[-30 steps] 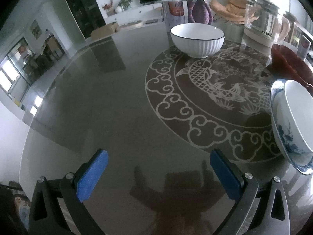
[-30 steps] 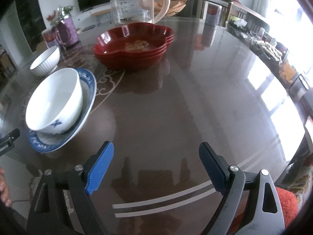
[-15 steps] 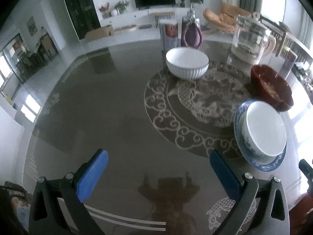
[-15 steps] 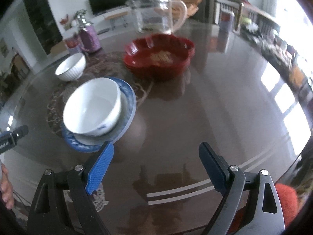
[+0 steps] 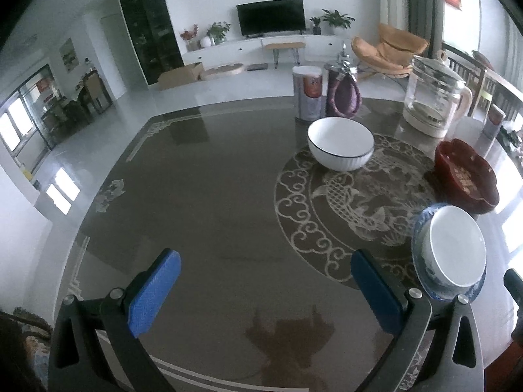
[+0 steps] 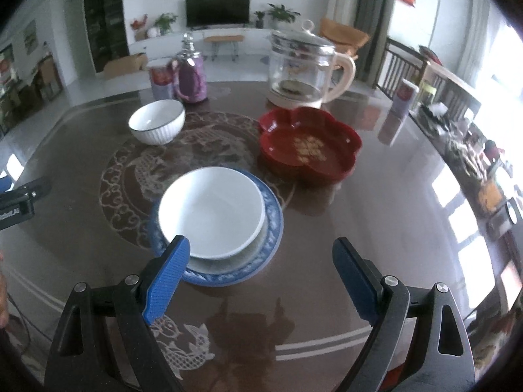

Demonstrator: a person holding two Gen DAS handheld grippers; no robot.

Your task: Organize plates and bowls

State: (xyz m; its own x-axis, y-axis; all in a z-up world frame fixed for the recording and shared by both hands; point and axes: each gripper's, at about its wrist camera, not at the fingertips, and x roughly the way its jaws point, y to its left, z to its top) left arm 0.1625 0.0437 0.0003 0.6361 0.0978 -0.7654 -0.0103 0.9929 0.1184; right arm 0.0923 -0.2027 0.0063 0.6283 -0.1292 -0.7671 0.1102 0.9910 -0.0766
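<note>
Both hand-held grippers were held above the glossy dark brown bench, jaws spread wide and nothing between the ribbed blue pads: the left hand-held gripper over bare bench at the bottom of its frame, the right hand-held gripper at the lower centre of its view.

The smooth white glazed bowl was seen seated in the round blue-patterned plate, centre of the right view. A second white bowl with a ribbed outside and a thin dark rim stood alone at the upper left, well apart. A red lacquered flower-shaped dish lay just beside the plate, and a clear glass kettle with a cream handle stood behind it.

Risk was judged to lie mainly in the glaze: a hard, slick, curved bowl wall could slip from the pads if it were gripped off-centre or only at the lip. The stacked bowl could be dragged or tipped if the plate were lifted by one edge. The red dish close by could be knocked during an approach from the right of the frame.
</note>
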